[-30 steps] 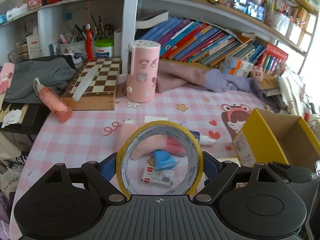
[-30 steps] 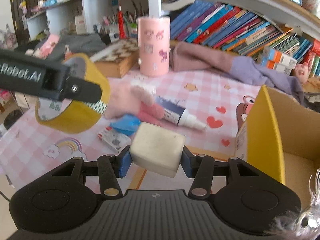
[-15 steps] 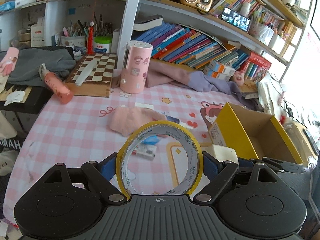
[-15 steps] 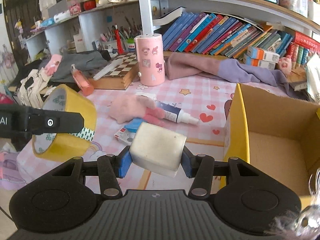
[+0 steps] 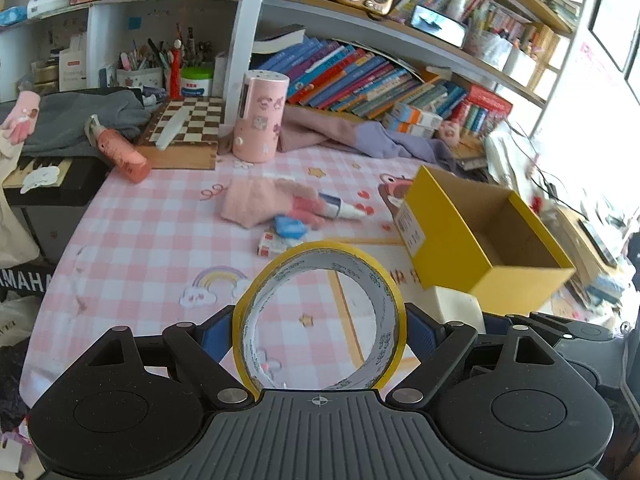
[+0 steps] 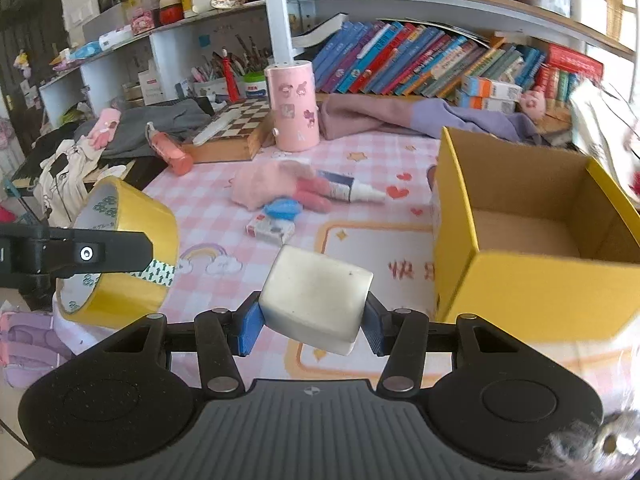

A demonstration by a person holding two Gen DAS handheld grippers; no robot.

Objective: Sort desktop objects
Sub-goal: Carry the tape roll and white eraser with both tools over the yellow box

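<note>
My left gripper (image 5: 320,320) is shut on a yellow tape roll (image 5: 384,280), held above the near part of the pink checked table; the roll also shows in the right wrist view (image 6: 132,216). My right gripper (image 6: 312,320) is shut on a white eraser block (image 6: 316,296), held near the front-left corner of the open yellow cardboard box (image 6: 456,240). The eraser also shows in the left wrist view (image 5: 456,304), next to the box (image 5: 440,220). On the table lie a pink glove (image 6: 272,184), a glue tube (image 6: 352,190), a blue clip (image 6: 284,208) and a small card box (image 6: 270,230).
A pink cylinder (image 6: 294,104), a chessboard box (image 6: 236,128) and a pink bottle (image 6: 170,152) stand at the back. Purple and grey clothes lie along the shelf of books (image 6: 400,64). The table's left edge drops to bags and a dark keyboard (image 5: 44,184).
Both grippers have pulled back and up from the table with their objects still held. The yellow box now sits closer on the right in both views.
</note>
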